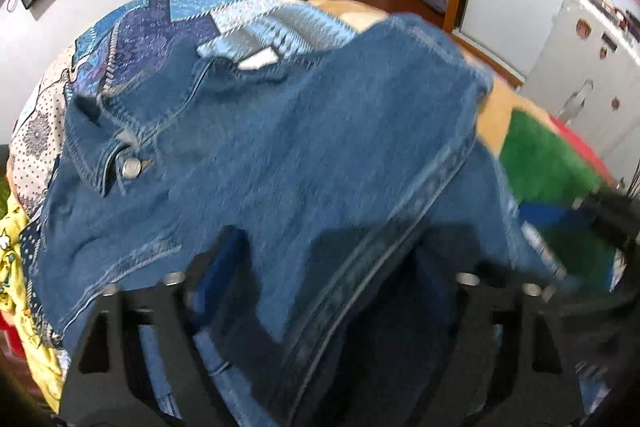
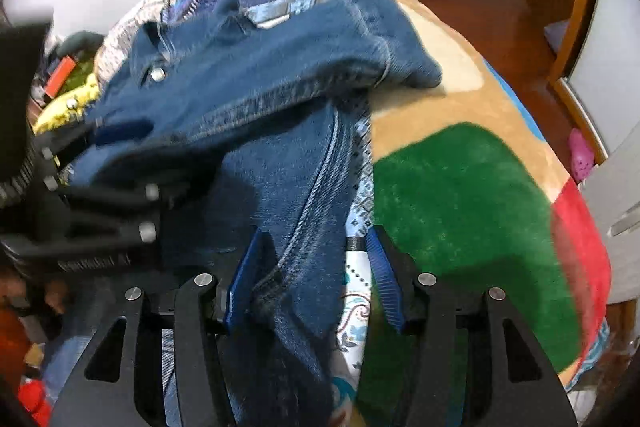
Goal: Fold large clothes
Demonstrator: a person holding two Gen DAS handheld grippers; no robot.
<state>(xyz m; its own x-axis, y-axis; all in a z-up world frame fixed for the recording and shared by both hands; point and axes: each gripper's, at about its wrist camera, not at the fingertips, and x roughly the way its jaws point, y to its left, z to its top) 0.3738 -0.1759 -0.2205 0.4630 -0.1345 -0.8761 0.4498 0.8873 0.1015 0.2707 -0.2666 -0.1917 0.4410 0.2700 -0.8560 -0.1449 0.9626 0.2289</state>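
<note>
Lying bunched up on a bed, the denim jacket [image 1: 288, 155] covers most of the left wrist view, collar and a metal snap button [image 1: 132, 167] toward 9 o'clock, a thick seamed hem running diagonally from 2 o'clock down to 6. It sits half on a blue patchwork quilt [image 1: 168, 23] and half on a plush blanket [image 2: 460, 195] with green, tan and red patches.

That left view is smeared with blur and the left gripper [image 1: 320, 307] is mostly buried: denim drapes right over the gap between its black fingers, so honestly can't tell if it's pinching the cloth or just sitting under it.

The right wrist view is the clearer one. The right gripper [image 2: 308, 279] shows both blue pads [image 2: 244, 279], about halfway apart, with a hanging fold of jacket between them. The fold brushes the left pad, but the pads aren't squeezing it. This view also catches the left gripper coming in from 9 o'clock, fingers poked into the jacket's edge, which the left camera can't show of itself.

Open room: the blanket from 1 to 4 o'clock in the right view is bare out to the bed's edge, then wooden floor [image 2: 500, 15]. Clutter and a yellow cloth [image 2: 68, 99] crowd 9 o'clock.

Both grippers point steeply down at the bed.
</note>
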